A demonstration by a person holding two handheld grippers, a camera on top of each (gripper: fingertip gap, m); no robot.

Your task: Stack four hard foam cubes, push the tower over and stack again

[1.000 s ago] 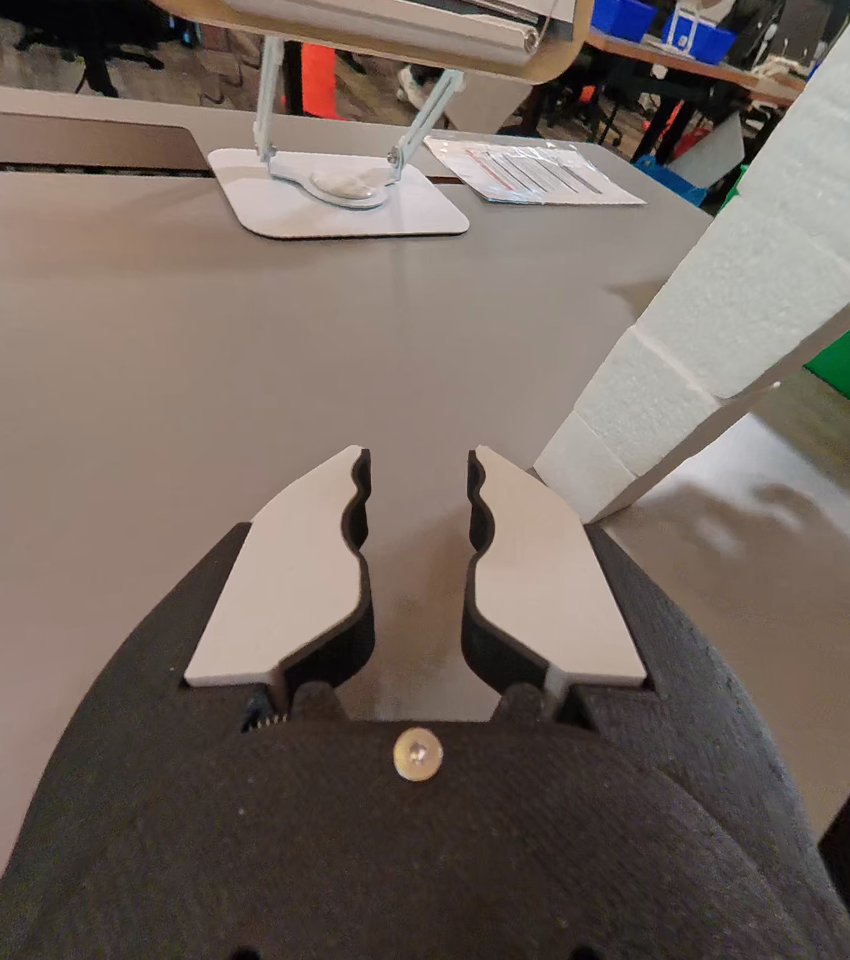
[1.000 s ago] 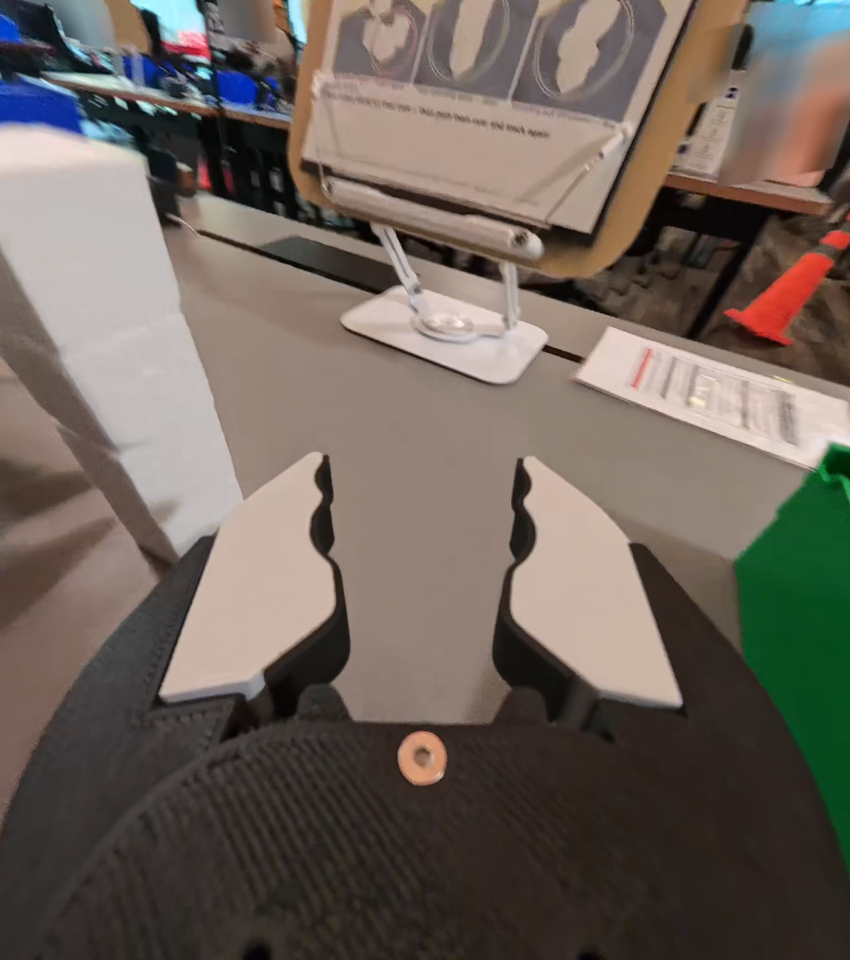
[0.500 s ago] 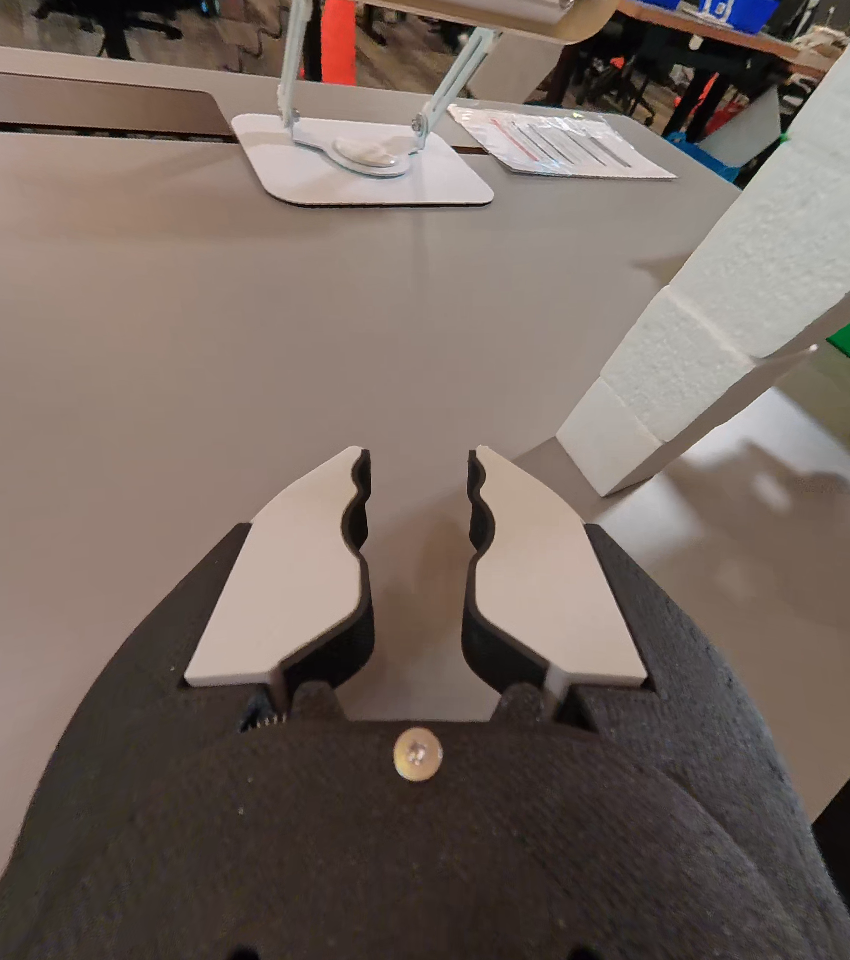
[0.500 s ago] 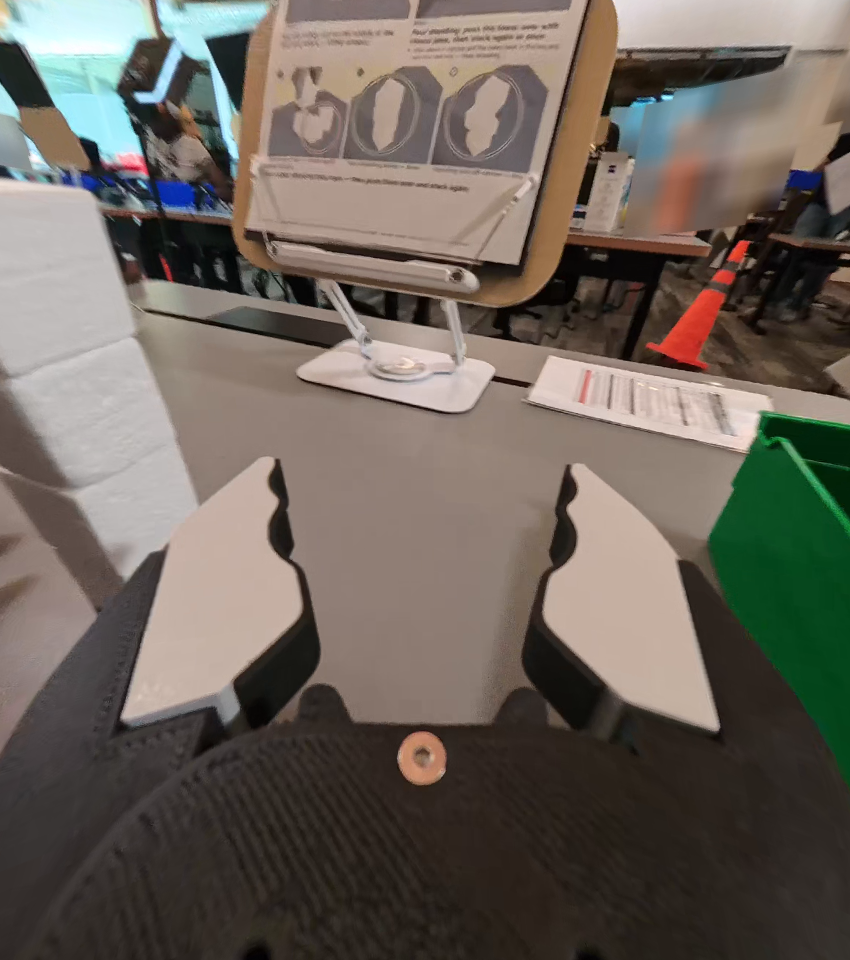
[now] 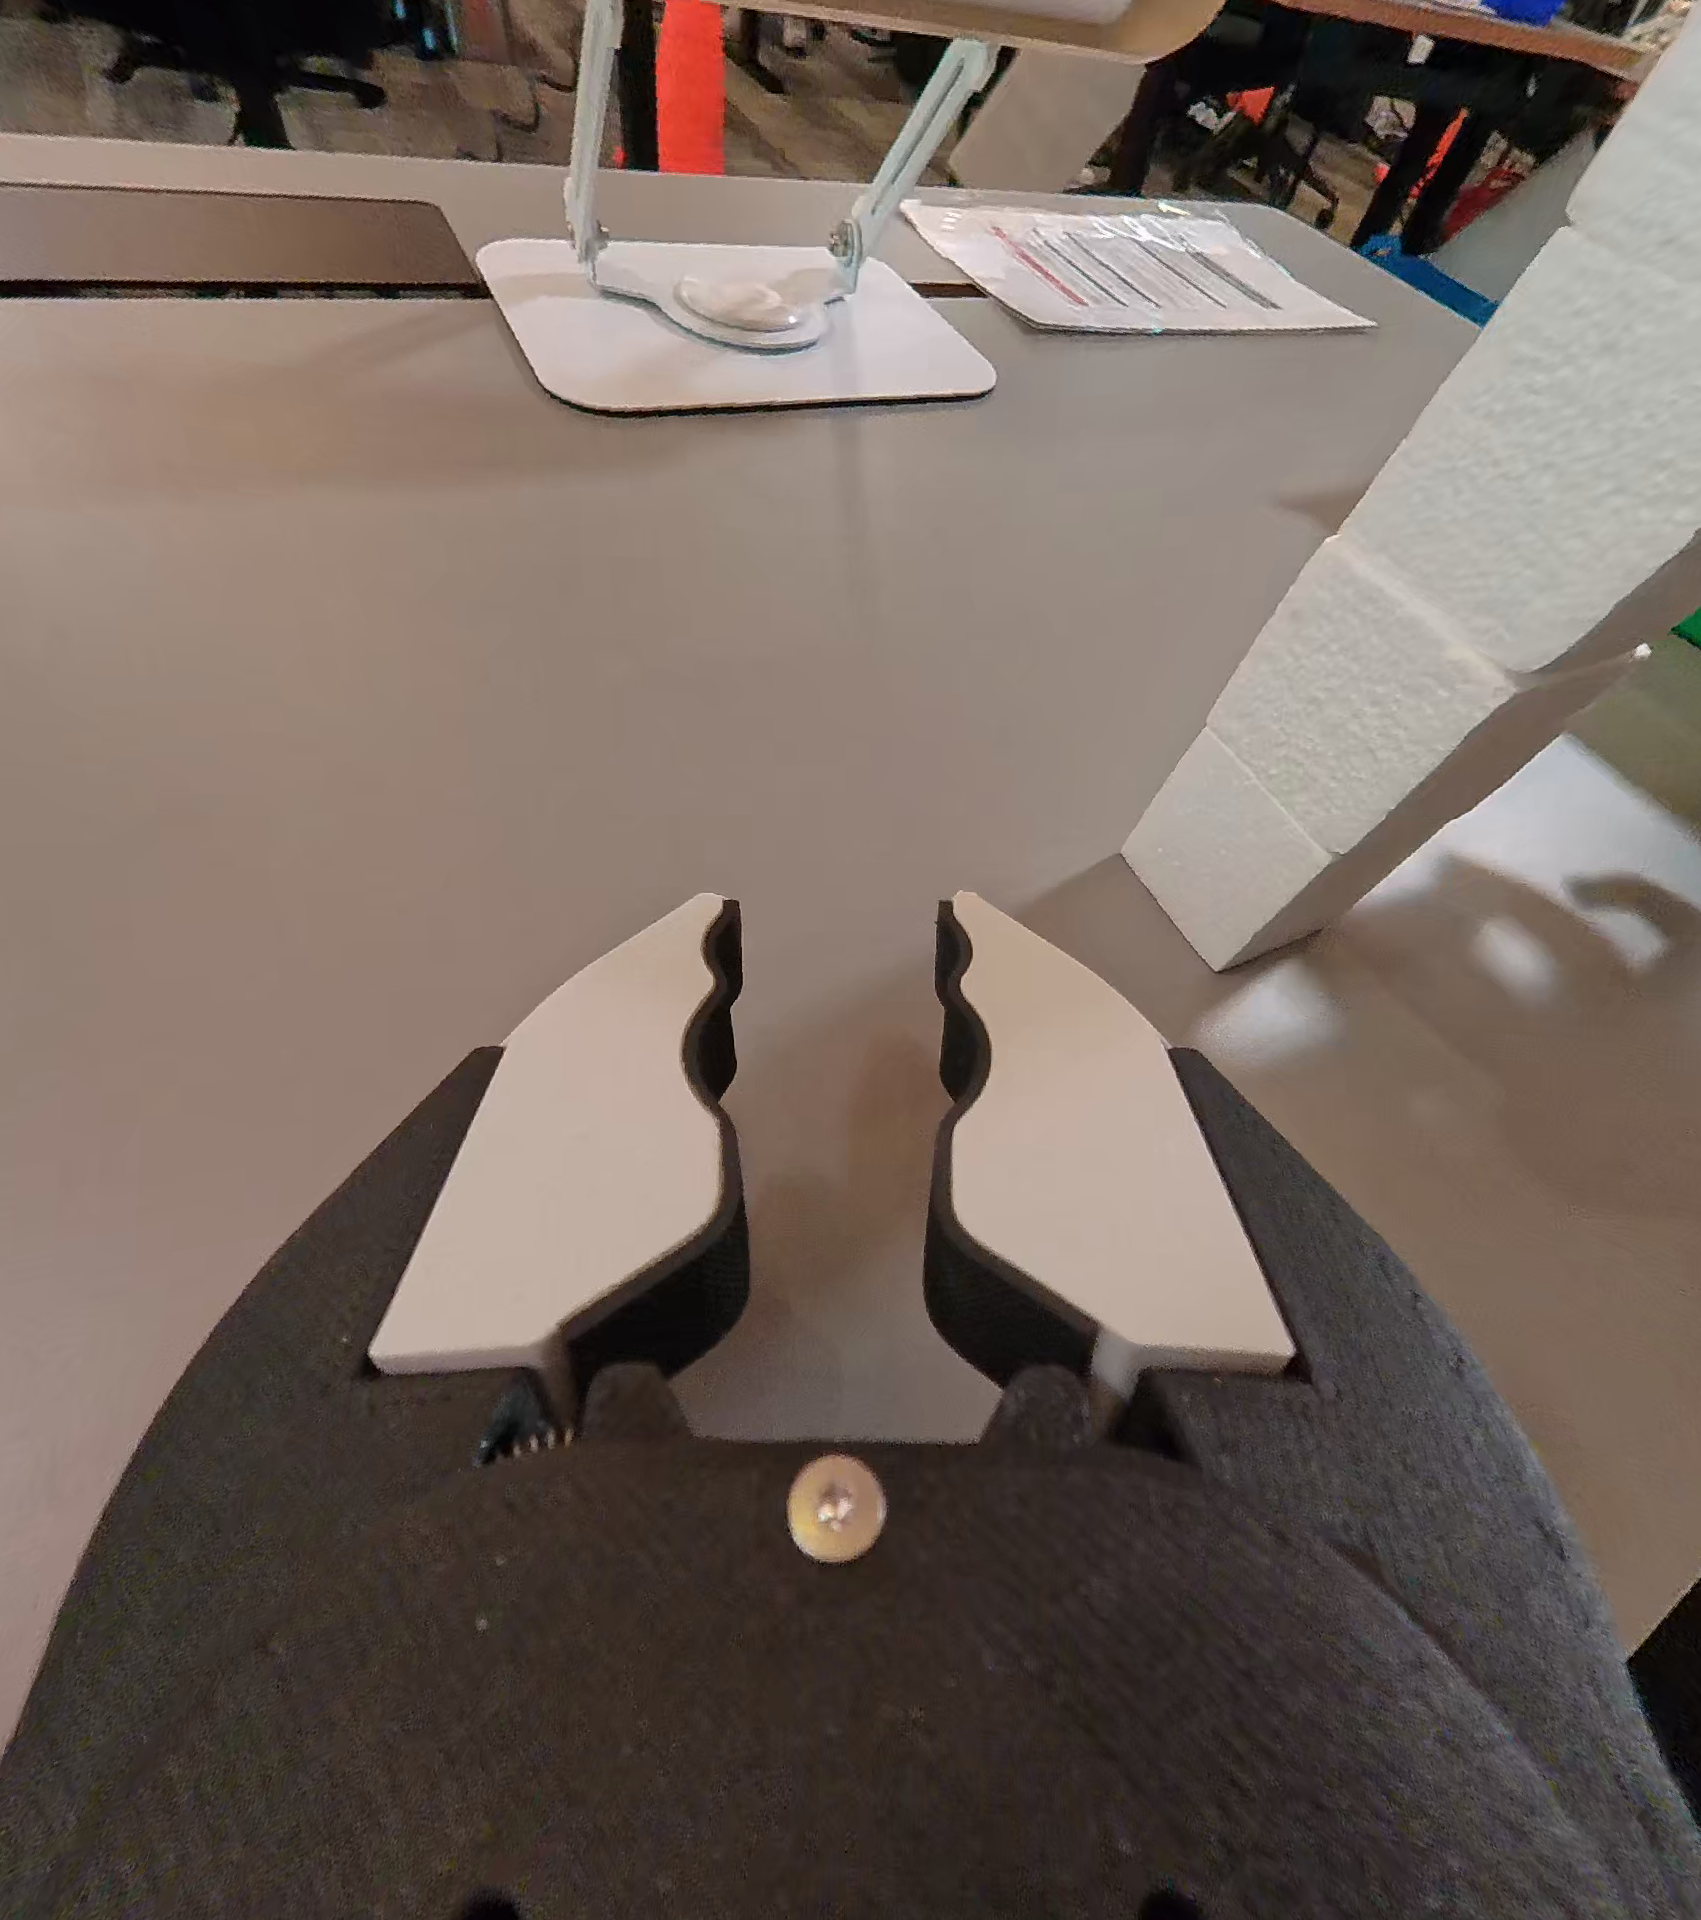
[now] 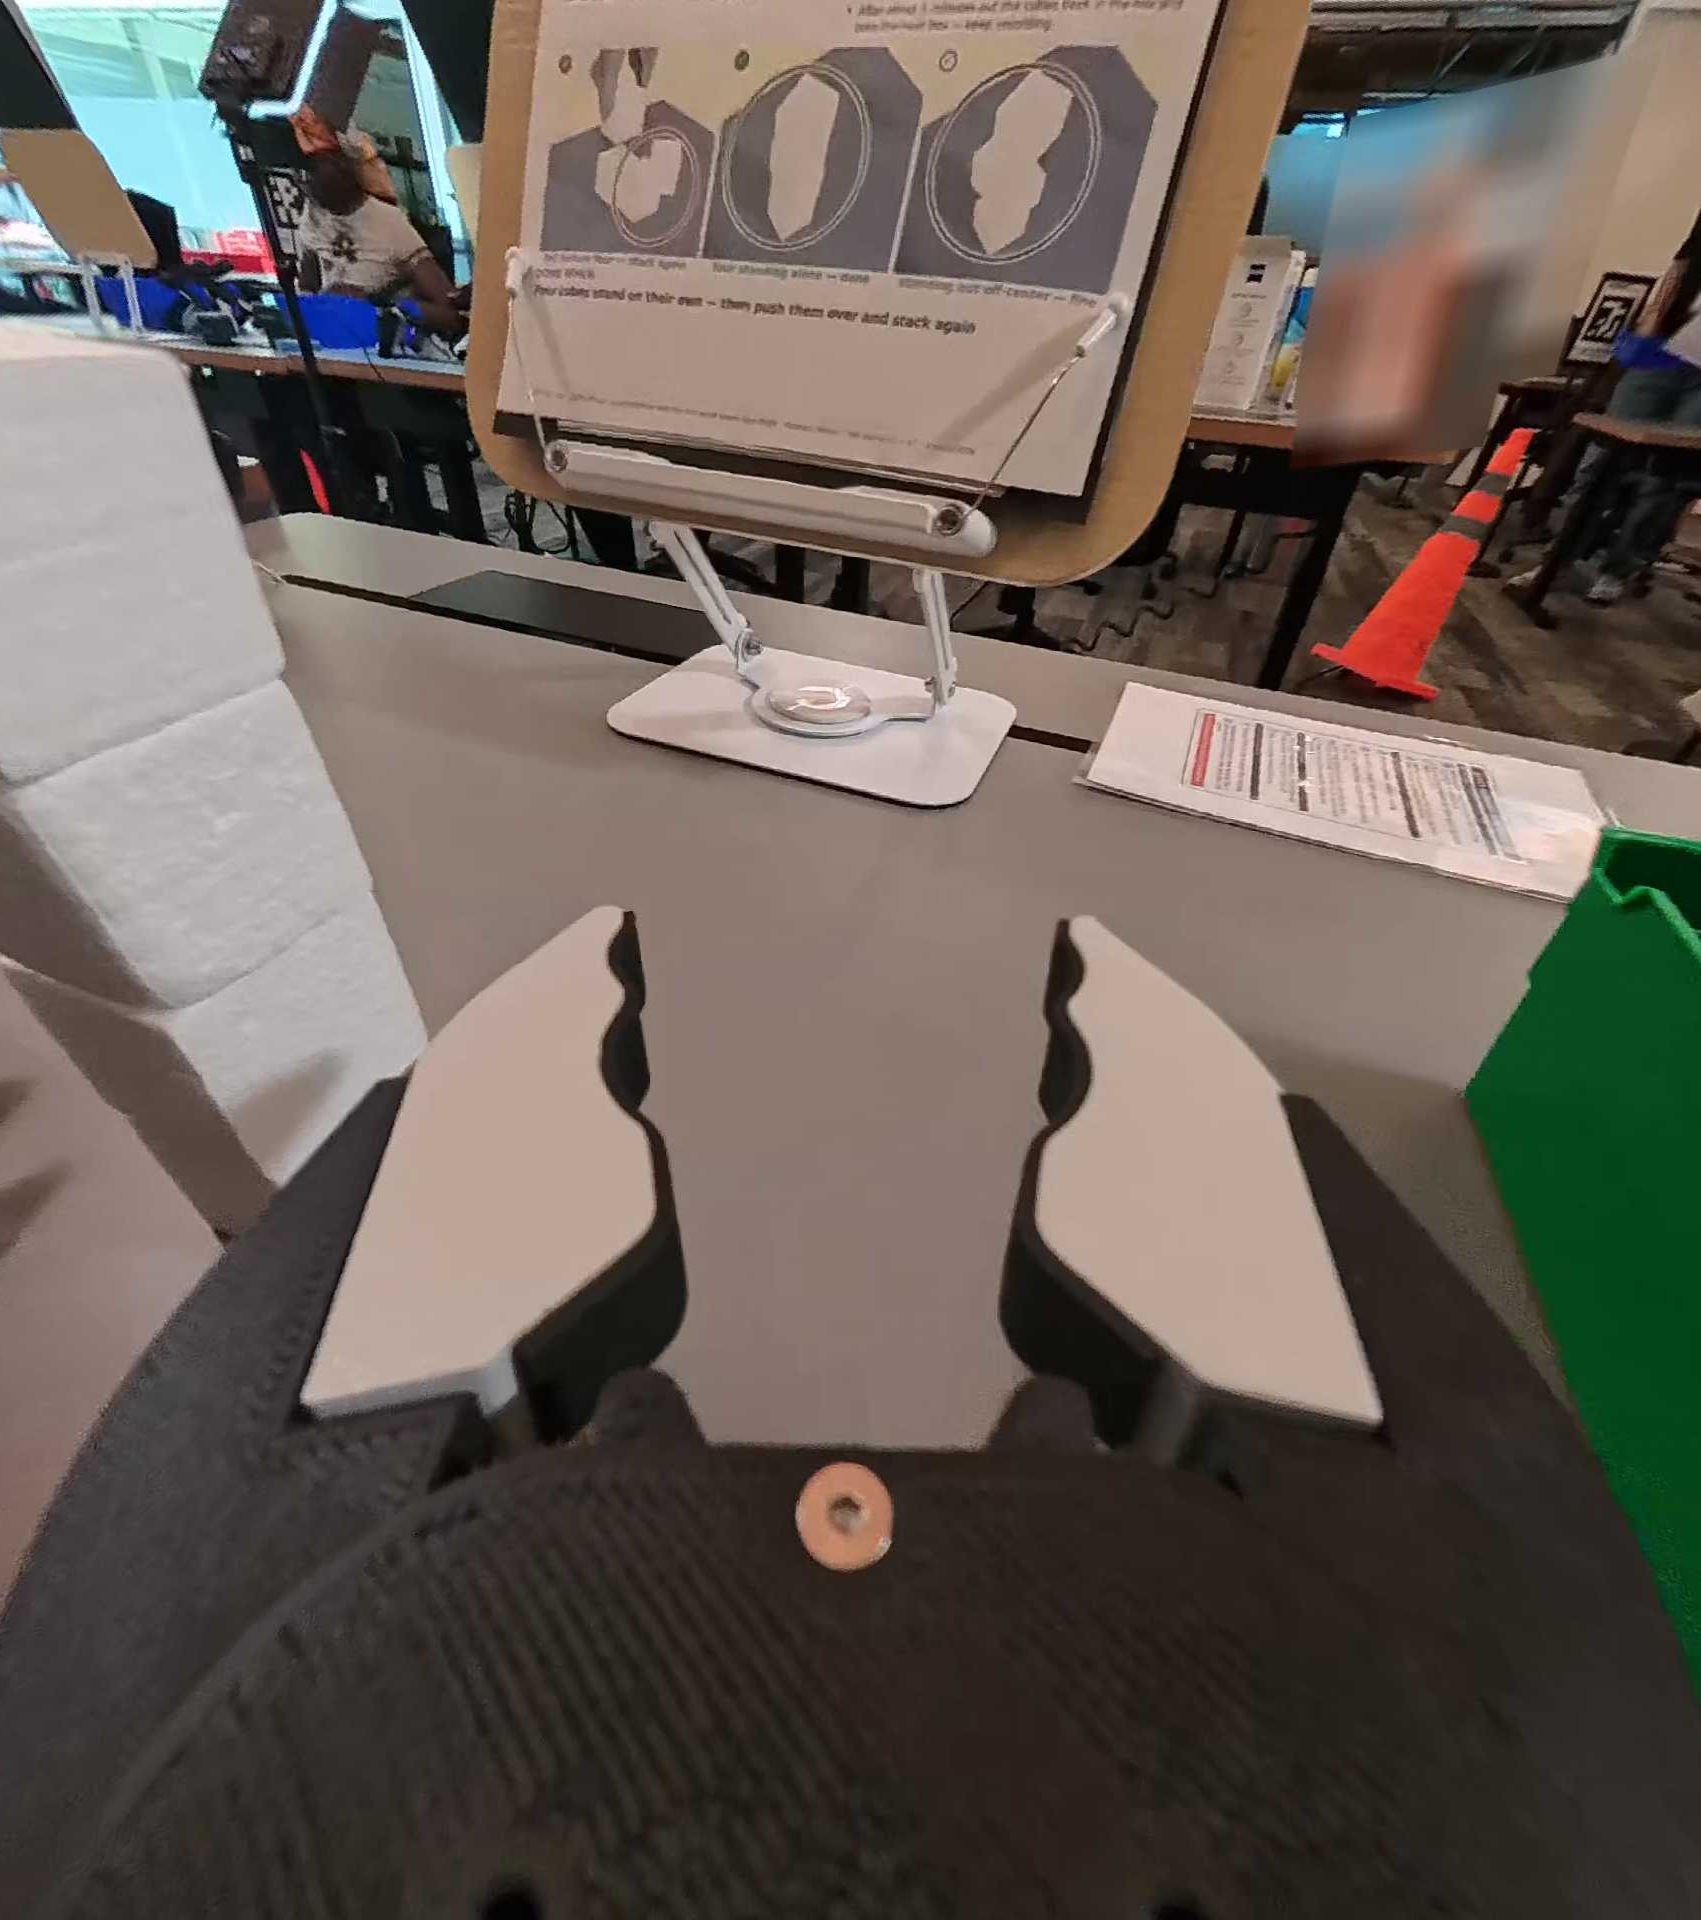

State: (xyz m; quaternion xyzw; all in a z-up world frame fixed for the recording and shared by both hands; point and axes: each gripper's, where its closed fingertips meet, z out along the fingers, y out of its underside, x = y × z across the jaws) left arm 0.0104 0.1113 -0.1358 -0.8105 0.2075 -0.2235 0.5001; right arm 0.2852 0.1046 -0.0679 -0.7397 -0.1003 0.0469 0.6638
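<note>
Foam stack of white blocks, prob. light, crushable; grip flat sides.
L gripper w/ jaws slightly apart, R gripper spread wide, both empty.

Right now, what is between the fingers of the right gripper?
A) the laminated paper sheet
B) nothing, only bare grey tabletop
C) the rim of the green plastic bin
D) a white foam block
B: the right gripper stands open over the bare grey tabletop, with the stack of white foam blocks off to its left and the green plastic bin off to its right, neither touched.
</note>
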